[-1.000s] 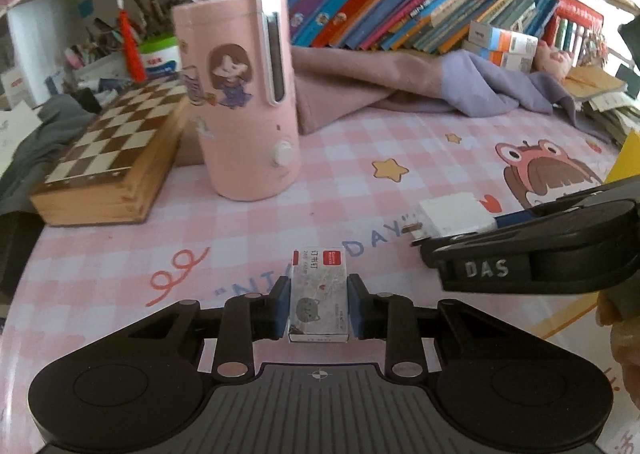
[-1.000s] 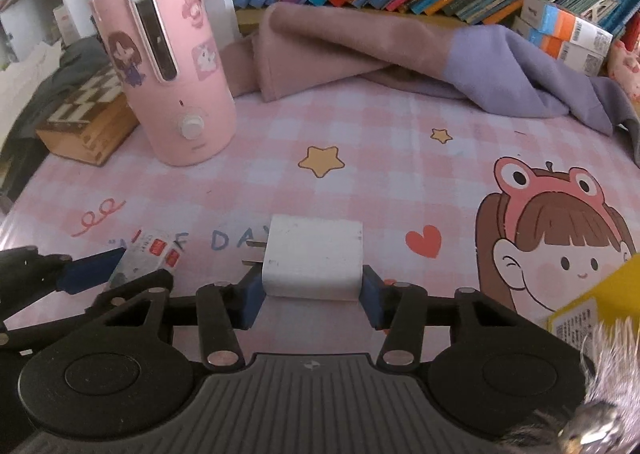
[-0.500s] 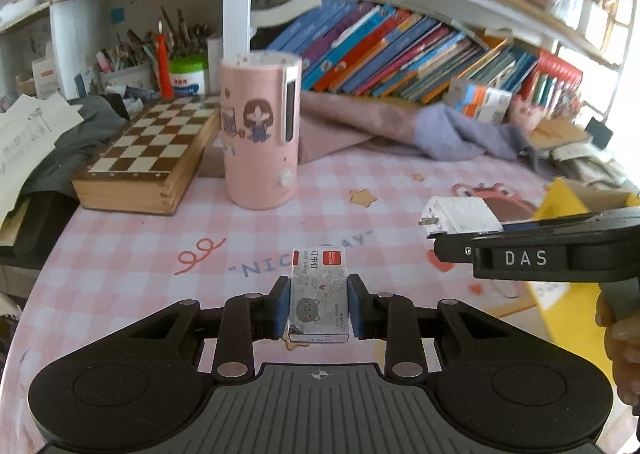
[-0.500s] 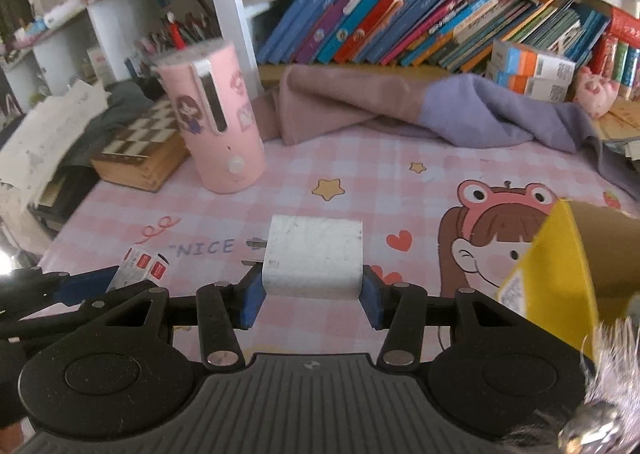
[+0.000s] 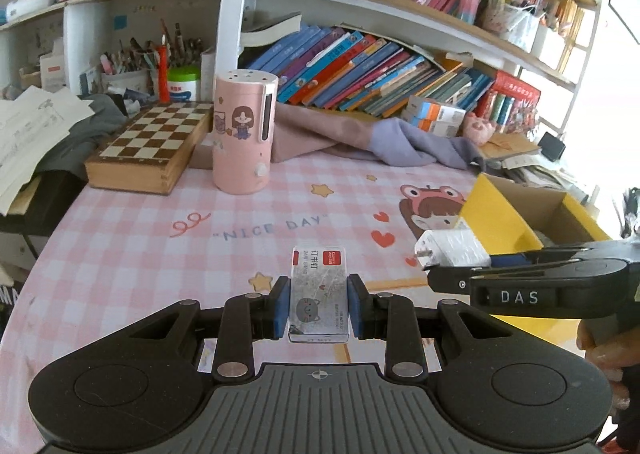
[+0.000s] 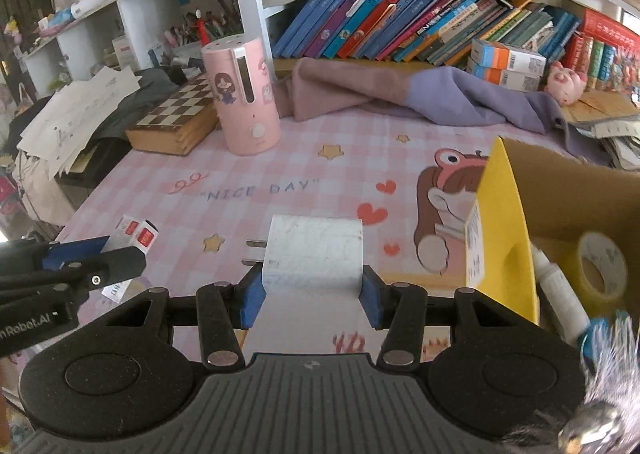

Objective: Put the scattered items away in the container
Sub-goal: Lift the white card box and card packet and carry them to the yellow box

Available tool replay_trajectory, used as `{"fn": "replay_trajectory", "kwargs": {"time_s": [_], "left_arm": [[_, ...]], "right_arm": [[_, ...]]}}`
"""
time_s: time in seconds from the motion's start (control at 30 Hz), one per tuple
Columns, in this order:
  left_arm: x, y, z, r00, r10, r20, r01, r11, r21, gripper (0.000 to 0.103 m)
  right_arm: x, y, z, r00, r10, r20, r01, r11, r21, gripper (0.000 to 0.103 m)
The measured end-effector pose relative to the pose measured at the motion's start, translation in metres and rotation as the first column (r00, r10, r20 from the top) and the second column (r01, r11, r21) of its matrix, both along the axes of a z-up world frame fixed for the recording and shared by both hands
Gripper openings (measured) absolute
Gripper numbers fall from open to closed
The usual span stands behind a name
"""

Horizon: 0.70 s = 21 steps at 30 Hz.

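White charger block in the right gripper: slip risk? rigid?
The white charger looks like a rigid, boxy shell, so it likely won't deform under the right gripper. Its flat sides meet the pads squarely, so twisting seems unlikely. The smooth casing could slip if the grip loosens. The prongs stick out left, clear of the pads.

Each gripper is black plastic with a ribbed grey middle, two round bumps, silver screws and blue pads on its fingers. The right gripper (image 5: 460, 268) has white letters "DAS" on its side. The left gripper (image 6: 80, 254) has pale letters ending "Robot.AI".
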State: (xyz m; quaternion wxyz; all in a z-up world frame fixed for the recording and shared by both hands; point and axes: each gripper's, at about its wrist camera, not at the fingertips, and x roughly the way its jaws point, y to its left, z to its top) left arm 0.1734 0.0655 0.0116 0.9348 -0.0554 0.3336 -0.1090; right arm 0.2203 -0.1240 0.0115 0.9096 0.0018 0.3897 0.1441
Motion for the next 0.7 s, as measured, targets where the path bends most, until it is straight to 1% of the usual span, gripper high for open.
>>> {"fn": "replay_trajectory", "kwargs": {"time_s": [0.1, 0.3, 0.43, 0.6, 0.7], "left_arm": [[-0.018, 0.002, 0.003, 1.000, 0.001, -0.005, -0.001, 1.000, -0.021, 0.028], [-0.058, 0.002, 0.009, 1.000, 0.010, 0.016, -0.009, 0.999, -0.046, 0.028], [-0.086, 0.001, 0.010, 1.000, 0.008, 0.023, -0.007, 0.999, -0.042, 0.028], [-0.112, 0.008, 0.009, 1.000, 0.015, 0.023, -0.014, 0.998, -0.068, 0.028], [-0.123, 0.011, 0.007, 1.000, 0.010, 0.020, -0.008, 0.996, -0.084, 0.028]], "right_arm": [[-0.021, -0.002, 0.004, 1.000, -0.010, 0.012, 0.010, 1.000, 0.007, 0.047], [-0.061, -0.004, 0.009, 1.000, -0.021, 0.018, 0.021, 1.000, 0.000, 0.047], [-0.087, -0.003, 0.011, 1.000, -0.016, -0.003, 0.016, 1.000, -0.014, 0.047], [-0.114, 0.000, 0.009, 0.999, -0.017, -0.043, 0.016, 0.999, -0.030, 0.047], [-0.127, 0.004, 0.008, 0.999, -0.019, -0.046, 0.017, 0.999, -0.046, 0.047]]}}
